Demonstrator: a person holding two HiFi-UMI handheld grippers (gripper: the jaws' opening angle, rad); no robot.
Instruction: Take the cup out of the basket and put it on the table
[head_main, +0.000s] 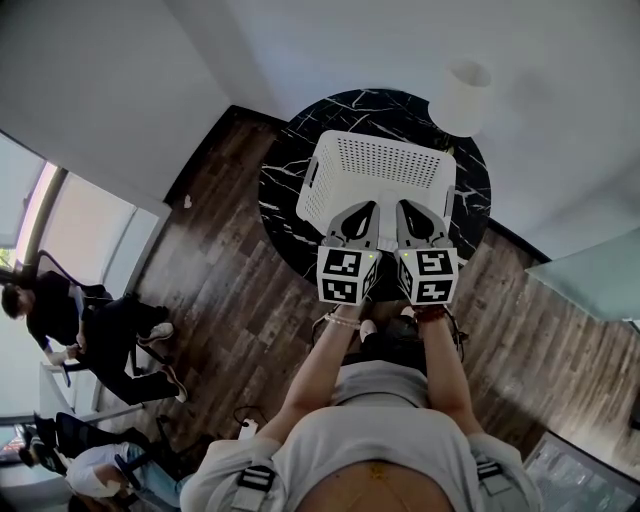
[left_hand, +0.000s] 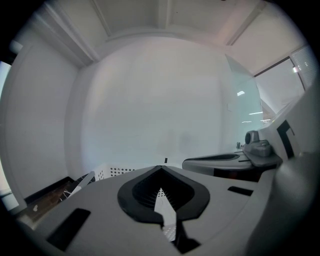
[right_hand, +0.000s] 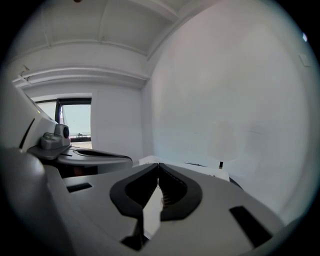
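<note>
Floor (head_main: 230, 270): dark wood planks, seen only in the head view. At least two people (head_main: 60, 315) sit at its left side.

Table (head_main: 285, 190): one, round, glossy black marble top with white veins.

Basket (head_main: 380, 165): one, white plastic, rectangular with rounded corners, perforated in rows of small holes, with a slot handle in its left wall. It sits mid-table and reaches toward the near edge.

Grippers: two, grey moulded shells with black ribbed pads. Each carries one cube with black-and-white square markers. Left gripper (head_main: 366, 208) and right gripper (head_main: 406, 208) are side by side over the near edge of the basket, pointing across it.
- Left gripper's own view: the pad tips meet at the apex, clenched, with nothing between them.
- Right gripper's own view: same picture, tips together, clenched on nothing.

Lamp shade (head_main: 462, 97): one, white, smooth, drum-shaped, at the far right edge of the table.

Cup: no view shows it. The part of the basket that can be seen is bare perforated plastic, and the grippers cover its near part, so I can't tell where the cup is.

View differences:
- Only the head view gives the layout of table, basket and shade.
- Left gripper view shows a strip of the perforated basket wall and a sliver of the marble, low left, with the right gripper's shell at the right edge.
- Right gripper view shows a thin dark stem under the shade, a window, and the left gripper's shell at the left.
</note>
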